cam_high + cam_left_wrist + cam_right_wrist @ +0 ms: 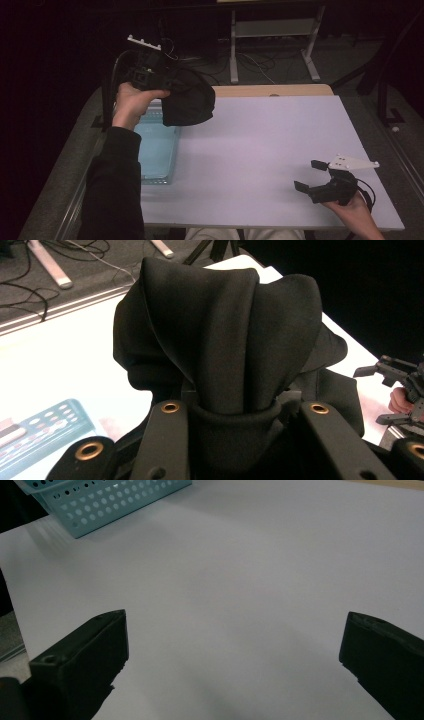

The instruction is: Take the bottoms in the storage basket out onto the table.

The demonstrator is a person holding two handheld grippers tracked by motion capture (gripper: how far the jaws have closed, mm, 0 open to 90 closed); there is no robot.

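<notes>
Left claw [235, 415] clamped on a bunched black cloth [220, 340], plain, matte, deeply folded, bearing no legible writing, held above the blue perforated basket [157, 150]. Right claw [310, 176] spread apart over the white table [260, 145].

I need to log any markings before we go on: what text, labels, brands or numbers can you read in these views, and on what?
None can be read.
Black cloth in the left claw: plain, no label showing.
Blue basket: holes, no lettering.
White table: no marks.
Right claw: no print visible.
</notes>
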